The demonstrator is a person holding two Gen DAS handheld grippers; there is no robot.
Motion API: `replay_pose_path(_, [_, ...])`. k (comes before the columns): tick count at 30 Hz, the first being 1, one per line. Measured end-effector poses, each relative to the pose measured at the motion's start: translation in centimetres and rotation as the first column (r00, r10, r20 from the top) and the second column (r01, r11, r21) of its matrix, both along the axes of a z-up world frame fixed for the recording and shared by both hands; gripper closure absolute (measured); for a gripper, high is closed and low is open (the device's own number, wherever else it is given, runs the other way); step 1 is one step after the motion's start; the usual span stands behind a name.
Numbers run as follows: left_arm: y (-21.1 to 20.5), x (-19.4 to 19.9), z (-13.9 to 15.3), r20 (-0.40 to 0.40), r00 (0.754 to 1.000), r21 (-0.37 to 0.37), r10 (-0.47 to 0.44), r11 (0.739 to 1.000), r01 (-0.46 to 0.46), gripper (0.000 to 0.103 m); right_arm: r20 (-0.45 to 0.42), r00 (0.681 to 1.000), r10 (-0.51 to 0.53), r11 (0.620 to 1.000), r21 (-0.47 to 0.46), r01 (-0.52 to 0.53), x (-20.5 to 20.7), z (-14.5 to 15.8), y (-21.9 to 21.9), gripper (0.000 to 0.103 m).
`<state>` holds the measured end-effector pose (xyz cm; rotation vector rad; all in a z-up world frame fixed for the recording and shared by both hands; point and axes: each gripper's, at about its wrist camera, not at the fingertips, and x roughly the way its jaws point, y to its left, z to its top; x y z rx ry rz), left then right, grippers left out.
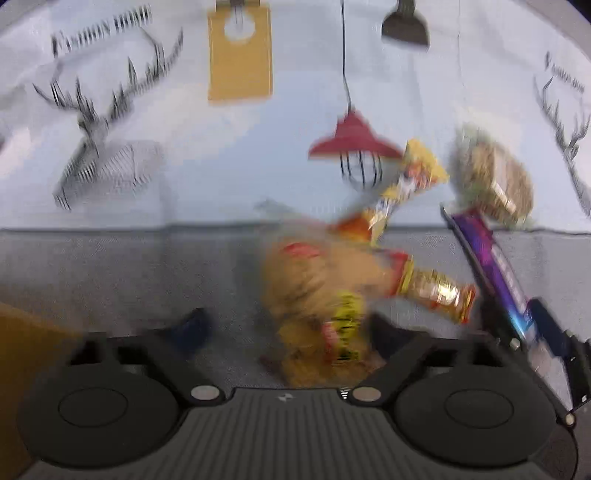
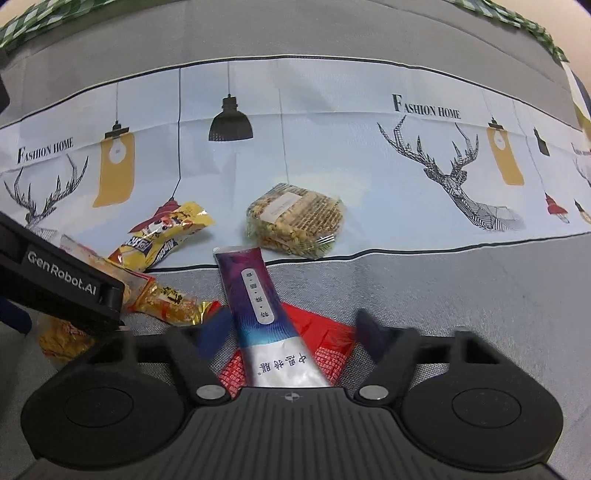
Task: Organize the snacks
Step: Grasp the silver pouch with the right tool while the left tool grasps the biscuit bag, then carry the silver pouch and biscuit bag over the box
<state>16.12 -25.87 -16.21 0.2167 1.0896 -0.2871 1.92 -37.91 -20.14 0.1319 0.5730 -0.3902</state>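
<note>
On the grey cloth (image 2: 443, 288) our snacks lie unsorted; right gripper (image 2: 291, 332) straddles the purple packet (image 2: 255, 291) ungripped; left gripper's (image 1: 291, 332) hold is unclear.

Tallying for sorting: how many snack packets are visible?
6: purple packet inside right gripper, red packet beneath, gold packet left, yellow packet and clear pack behind, orange packet at left gripper; more may hide.

A pale printed cloth (image 2: 332, 155) with deer and lamp drawings covers the grey table (image 2: 461, 288); a green checked fabric (image 2: 509, 14) lies behind.
</note>
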Motion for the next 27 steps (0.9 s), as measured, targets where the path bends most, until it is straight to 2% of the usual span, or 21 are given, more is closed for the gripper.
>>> replay_pose_path(1, [0.0,-0.1,0.4,0.036,0.999,-0.003,-0.011,1.0,0.011,0.055,-0.013,1.0,0.01,1.0,-0.002,-0.01,0.1,-0.1,0.1,0.055])
replay_pose_path(2, [0.1,-0.1,0.6,0.047,0.999,-0.005,-0.006,1.0,0.006,0.057,-0.016,1.0,0.015,1.0,-0.011,-0.016,0.1,-0.1,0.3,0.06])
replay_pose_path(3, [0.2,0.0,0.6,0.044,0.999,-0.014,0.005,1.0,-0.004,0.057,-0.021,0.999,0.034,0.999,-0.013,-0.035,0.2,-0.1,0.4,0.063])
replay_pose_path(4, [0.4,0.1,0.6,0.035,0.999,-0.024,0.012,1.0,-0.011,0.058,-0.018,0.998,0.068,0.997,-0.023,-0.068,0.2,0.0,0.7,0.077])
replay_pose_path(5, [0.5,0.0,0.6,0.03,0.999,-0.034,0.013,0.999,-0.012,0.058,-0.003,0.996,0.09,0.995,-0.031,-0.09,0.0,0.2,1.0,0.08])
replay_pose_path(8, [0.6,-0.5,1.3,0.032,0.999,-0.062,0.006,0.998,-0.004,0.058,0.044,0.997,0.06,0.997,-0.05,-0.057,-0.3,1.0,1.2,0.081])
replay_pose_path(12, [0.8,-2.9,3.5,0.076,0.996,-0.095,-0.046,0.994,0.053,0.058,0.12,0.992,-0.04,0.999,0.008,0.04,-1.1,1.9,-0.6,0.083])
replay_pose_path(15, [1.0,-5.3,4.7,0.092,0.992,-0.102,-0.081,0.991,0.091,0.058,0.147,0.986,-0.078,0.996,0.043,0.072,-1.8,2.2,-1.5,0.084])
replay_pose_path(19, [2.1,-7.8,5.9,0.084,0.992,-0.123,-0.089,0.988,0.099,0.058,0.085,0.994,-0.069,0.997,0.042,0.066,-2.3,2.2,-1.4,0.09])
replay_pose_path(20, [2.3,-8.5,6.2,0.08,0.992,-0.125,-0.094,0.987,0.104,0.058,0.049,0.997,-0.067,0.997,0.04,0.066,-2.7,2.2,-1.3,0.094])
replay_pose_path(24, [3.1,-10.9,6.5,0.08,0.99,-0.106,-0.114,0.987,0.123,0.058,-0.108,0.99,-0.093,0.994,0.04,0.097,-4.5,1.7,-1.5,0.093])
replay_pose_path(27, [3.4,-12.0,6.3,0.075,0.99,-0.084,-0.12,0.988,0.126,0.058,-0.096,0.99,-0.099,0.994,0.026,0.102,-5.8,0.9,-1.9,0.088])
